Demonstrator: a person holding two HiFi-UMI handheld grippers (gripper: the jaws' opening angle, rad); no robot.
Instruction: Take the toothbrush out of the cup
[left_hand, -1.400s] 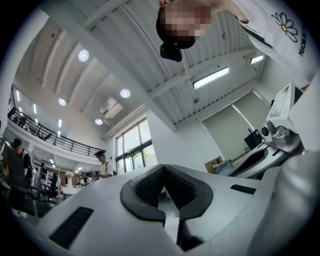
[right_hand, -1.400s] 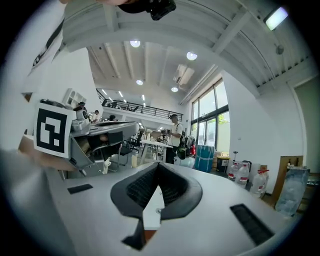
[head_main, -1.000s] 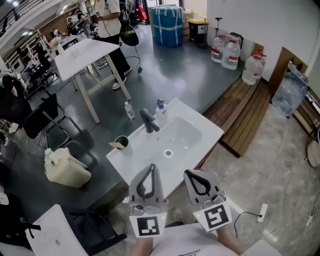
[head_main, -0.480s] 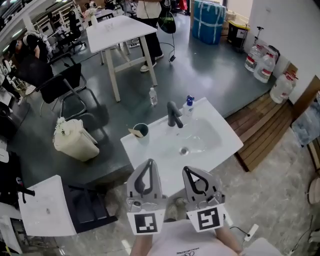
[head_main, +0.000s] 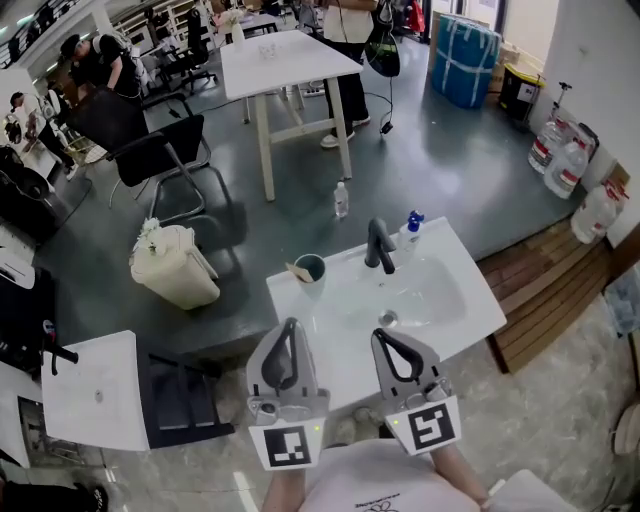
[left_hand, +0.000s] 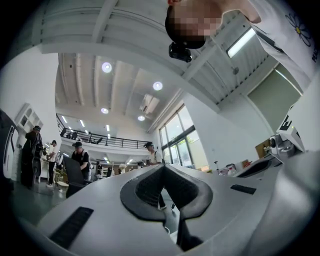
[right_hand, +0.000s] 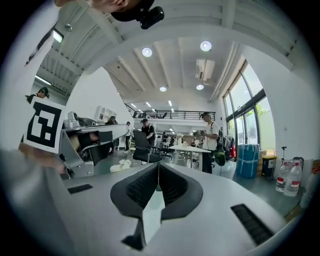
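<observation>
A teal cup (head_main: 310, 268) stands on the left rim of the white sink (head_main: 440, 325), with a pale-handled toothbrush (head_main: 297, 271) leaning out of it to the left. A dark faucet (head_main: 378, 246) and a blue-capped bottle (head_main: 408, 231) stand at the sink's back edge. Both grippers are held low at the near side, well short of the cup. My left gripper (head_main: 290, 324) (left_hand: 163, 168) is shut on nothing. My right gripper (head_main: 381, 336) (right_hand: 158, 165) is likewise shut and holds nothing. Both gripper views look out over the room, not at the cup.
A beige bag (head_main: 175, 266) sits on the floor left of the sink. A small bottle (head_main: 341, 200) stands on the floor behind it. A white table (head_main: 290, 62), black chairs (head_main: 160, 158), people, water jugs (head_main: 560, 155) and a wooden platform (head_main: 560, 290) surround the spot. A white board (head_main: 95, 390) lies lower left.
The head view has swung: the sink and cup now sit further right in the frame, and more of the room's left side shows. Both grippers stay shut at the bottom.
</observation>
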